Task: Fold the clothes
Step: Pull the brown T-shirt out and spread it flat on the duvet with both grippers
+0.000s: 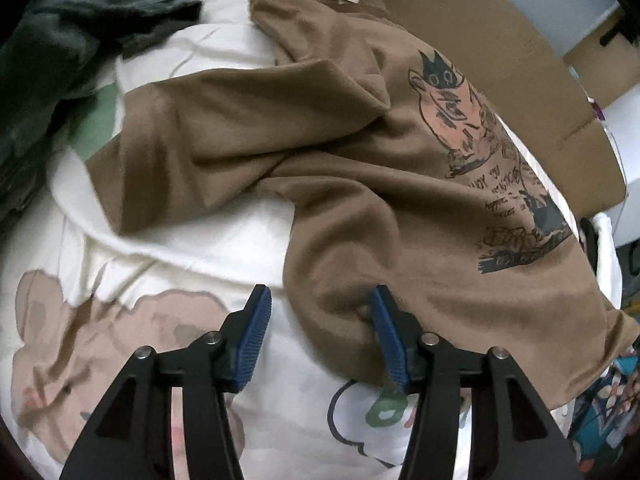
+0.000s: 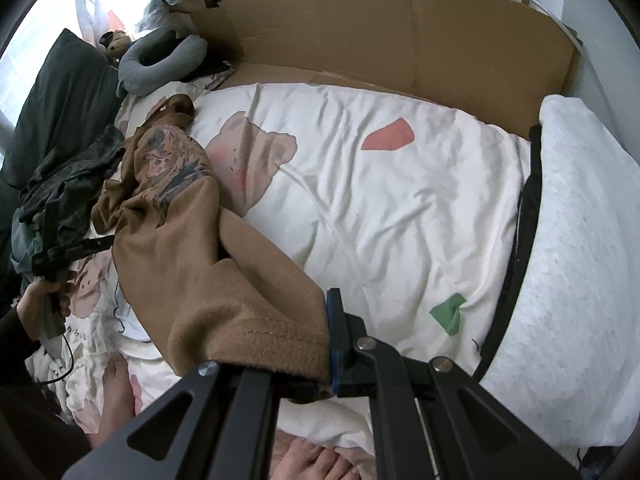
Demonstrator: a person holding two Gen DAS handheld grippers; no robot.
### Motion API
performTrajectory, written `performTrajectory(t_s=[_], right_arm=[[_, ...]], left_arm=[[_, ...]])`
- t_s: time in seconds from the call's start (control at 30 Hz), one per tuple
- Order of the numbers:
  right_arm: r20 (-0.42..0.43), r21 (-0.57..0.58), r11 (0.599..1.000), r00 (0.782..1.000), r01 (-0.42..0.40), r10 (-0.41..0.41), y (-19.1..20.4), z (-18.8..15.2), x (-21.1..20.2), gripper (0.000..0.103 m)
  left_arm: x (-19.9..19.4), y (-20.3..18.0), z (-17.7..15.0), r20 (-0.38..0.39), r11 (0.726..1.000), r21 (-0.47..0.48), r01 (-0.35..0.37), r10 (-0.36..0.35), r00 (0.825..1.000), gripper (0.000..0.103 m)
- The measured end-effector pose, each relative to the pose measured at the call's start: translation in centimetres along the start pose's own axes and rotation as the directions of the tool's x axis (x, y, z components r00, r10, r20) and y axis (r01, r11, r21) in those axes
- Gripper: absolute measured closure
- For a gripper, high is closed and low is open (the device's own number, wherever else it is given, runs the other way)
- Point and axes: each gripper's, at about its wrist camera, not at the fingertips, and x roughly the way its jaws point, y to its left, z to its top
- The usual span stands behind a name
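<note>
Pinching the brown shirt (image 2: 240, 312) hem, our right gripper (image 2: 330, 344) is clamped; left gripper (image 1: 320, 312) gapes over its rumpled edge on the bed quilt (image 1: 180, 248). Pulling one-handed could bunch it further.

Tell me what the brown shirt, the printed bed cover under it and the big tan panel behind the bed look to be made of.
Brown shirt: soft knit, probably brushed cotton or fleece; the surface looks matte and fuzzy near the right gripper.
Bed cover: thin woven fabric, likely cotton; smooth, finely creased, with flat printed shapes.
Tan panel: corrugated cardboard; dull, stiff, with straight fold creases.
</note>
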Motion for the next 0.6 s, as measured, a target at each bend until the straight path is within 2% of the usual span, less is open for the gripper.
performTrajectory(t_s=[0.23,0.37,0.4,0.43,0.5,0.6], right_arm=[[-0.002,-0.010,1.000,1.000,0.017,-0.017,-0.1,-0.3,-0.1,0.100],[0.000,-0.009,1.000,1.000,0.027,-0.027,-0.1,-0.5,-0.4,0.100],[0.000,-0.010,1.000,1.000,0.029,-0.029,-0.1,-0.6,-0.5,0.100],[0.001,-0.011,0.999,0.999,0.032,-0.032,-0.1,-0.7,-0.5,0.100],[0.005,-0.008,0.999,0.999,0.040,-0.040,-0.2,-0.8,-0.7,0.100],[0.018,-0.007,0.998,0.998,0.058,-0.058,-0.2,-0.8,-1.3,0.100]], left_arm=[[1.0,0.0,0.5,0.003,0.999,-0.030,0.024,-0.024,1.000,0.051],[1.3,-0.1,0.7,0.008,0.995,-0.071,0.073,-0.072,0.997,0.051],[1.3,-0.1,0.7,0.007,0.994,-0.078,0.083,-0.083,0.997,0.060],[1.3,-0.1,0.6,0.003,0.992,-0.083,0.090,-0.090,0.996,0.083],[1.2,0.0,0.6,-0.005,0.990,-0.095,0.102,-0.103,0.995,0.099],[-0.2,-0.9,0.4,0.015,0.989,-0.080,0.125,-0.124,0.992,0.101]])
